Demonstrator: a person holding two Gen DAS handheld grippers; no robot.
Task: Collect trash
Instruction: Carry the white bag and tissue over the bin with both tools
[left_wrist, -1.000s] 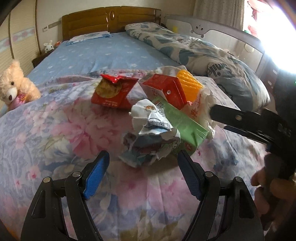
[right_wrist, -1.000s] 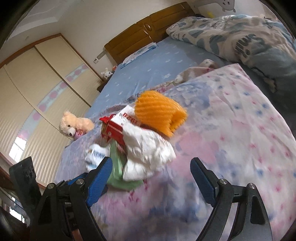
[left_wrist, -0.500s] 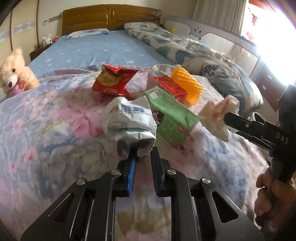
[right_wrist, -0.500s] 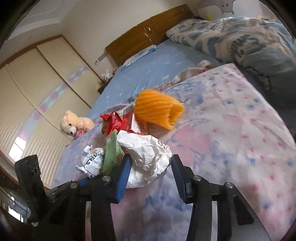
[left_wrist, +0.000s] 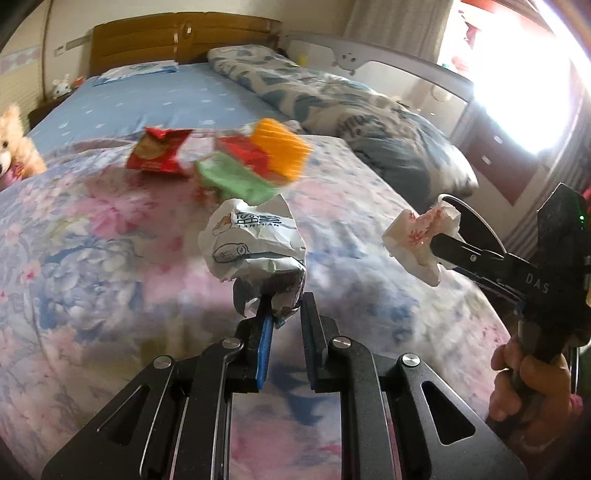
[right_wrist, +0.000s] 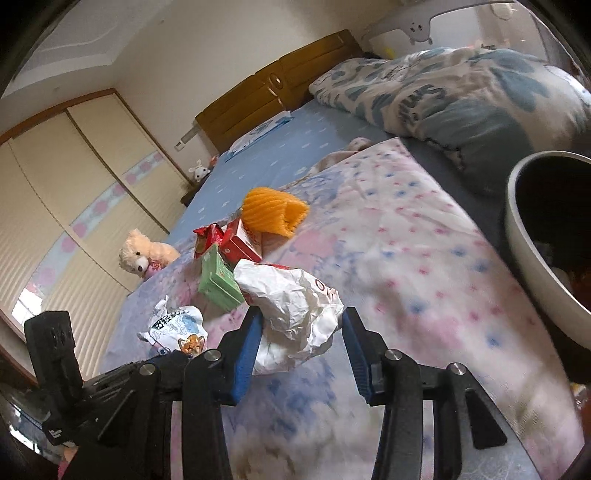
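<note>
My left gripper (left_wrist: 285, 306) is shut on a crumpled white and blue snack bag (left_wrist: 255, 240) and holds it above the floral quilt. The same bag shows in the right wrist view (right_wrist: 177, 326). My right gripper (right_wrist: 300, 332) is shut on a crumpled white paper wrapper (right_wrist: 291, 314), seen also in the left wrist view (left_wrist: 421, 236). More trash lies on the quilt: a red chip bag (left_wrist: 157, 155), a green carton (left_wrist: 236, 181), a red box (left_wrist: 242, 151) and orange foam netting (left_wrist: 280, 151).
A grey trash bin (right_wrist: 532, 251) with a dark inside stands at the right, beside the bed. A teddy bear (right_wrist: 142, 253) sits at the bed's left edge. A folded blue patterned duvet (left_wrist: 332, 107) lies at the back right. The wooden headboard (left_wrist: 177, 40) is far behind.
Both grippers closed on their pieces of trash and lifted them off the quilt. The pile is farther away now, and the bin has come into the right wrist view.
</note>
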